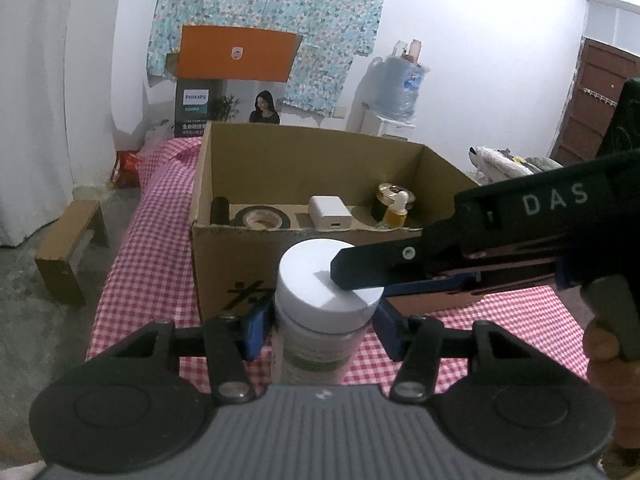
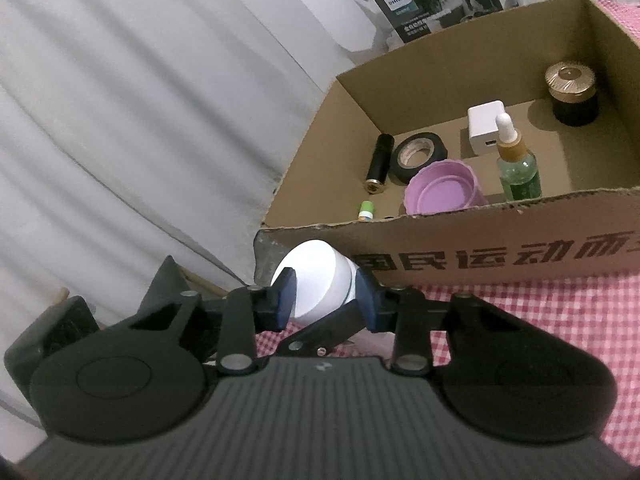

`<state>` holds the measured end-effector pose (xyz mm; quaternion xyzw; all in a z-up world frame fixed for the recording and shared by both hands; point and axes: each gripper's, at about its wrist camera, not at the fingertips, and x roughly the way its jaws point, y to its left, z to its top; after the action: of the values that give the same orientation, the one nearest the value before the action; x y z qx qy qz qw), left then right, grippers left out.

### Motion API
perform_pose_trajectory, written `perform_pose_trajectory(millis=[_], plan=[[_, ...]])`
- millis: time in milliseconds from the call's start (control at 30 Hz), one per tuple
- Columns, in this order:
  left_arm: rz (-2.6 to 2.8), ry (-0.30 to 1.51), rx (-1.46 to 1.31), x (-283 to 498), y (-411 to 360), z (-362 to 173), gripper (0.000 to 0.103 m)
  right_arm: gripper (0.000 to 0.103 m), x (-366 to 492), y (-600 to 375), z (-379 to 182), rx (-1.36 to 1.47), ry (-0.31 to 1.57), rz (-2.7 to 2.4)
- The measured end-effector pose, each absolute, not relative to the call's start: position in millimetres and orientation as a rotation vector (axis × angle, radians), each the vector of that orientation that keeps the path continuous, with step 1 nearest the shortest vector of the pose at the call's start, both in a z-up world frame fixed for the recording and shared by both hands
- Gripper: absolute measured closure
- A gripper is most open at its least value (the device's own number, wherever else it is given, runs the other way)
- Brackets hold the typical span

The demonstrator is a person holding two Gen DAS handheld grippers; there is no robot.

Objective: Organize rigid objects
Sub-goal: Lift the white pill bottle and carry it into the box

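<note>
White-capped bottle [image 1: 320, 320] stands upright on the checked surface [image 1: 460, 352], just in front of the cardboard box [image 1: 208, 264]. Left gripper [image 1: 320, 332] has its blue-padded fingers [image 1: 256, 332] clamped on the bottle body below the cap. Right gripper [image 2: 326, 296] comes in from the right; its fingers [image 2: 286, 296] are closed on the white cap [image 2: 316, 280], one across the cap top, the other at its side. So both grippers are on the same bottle.

Inside the box: black tape roll [image 2: 418, 154], black cylinder [image 2: 378, 164], white charger [image 2: 486, 126], green dropper bottle [image 2: 518, 168], purple lid [image 2: 442, 192], gold-lidded dark jar [image 2: 572, 96], small green-white tube [image 2: 366, 210]. White curtain [image 2: 140, 100] behind.
</note>
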<state>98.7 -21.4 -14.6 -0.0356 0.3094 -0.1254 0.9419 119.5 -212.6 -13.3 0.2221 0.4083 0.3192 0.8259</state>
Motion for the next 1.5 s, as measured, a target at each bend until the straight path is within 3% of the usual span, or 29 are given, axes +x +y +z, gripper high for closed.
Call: perform_pose_trajectory(millis=[400, 733, 1067, 1300, 1500], plan=[[-0.289, 0.432, 0.056, 78.8, -61.6, 71.5, 0.048, 0.069, 79.4, -251.7, 70.6, 0.454, 0.629, 0.731], [-0.456, 0.454, 0.001, 162.2, -119.7, 110.6, 0.048, 0.069, 111.0, -320.9, 129.2, 0.439, 0.524, 0.609], [-0.466, 0.626, 0.018, 235.0, -158.7, 53.6, 0.048, 0.068, 177.1, -383.8, 69.9, 0.547, 0.663, 0.515], [-0.452, 0.73, 0.018, 259.7, -162.2, 13.7, 0.048, 0.068, 206.8, -380.2, 15.3, 0.562, 0.756, 0.49], [-0.45, 0.771, 0.018, 265.1, -167.4, 1.0, 0.048, 0.066, 224.6, -371.6, 0.4, 0.498, 0.787, 0.469]])
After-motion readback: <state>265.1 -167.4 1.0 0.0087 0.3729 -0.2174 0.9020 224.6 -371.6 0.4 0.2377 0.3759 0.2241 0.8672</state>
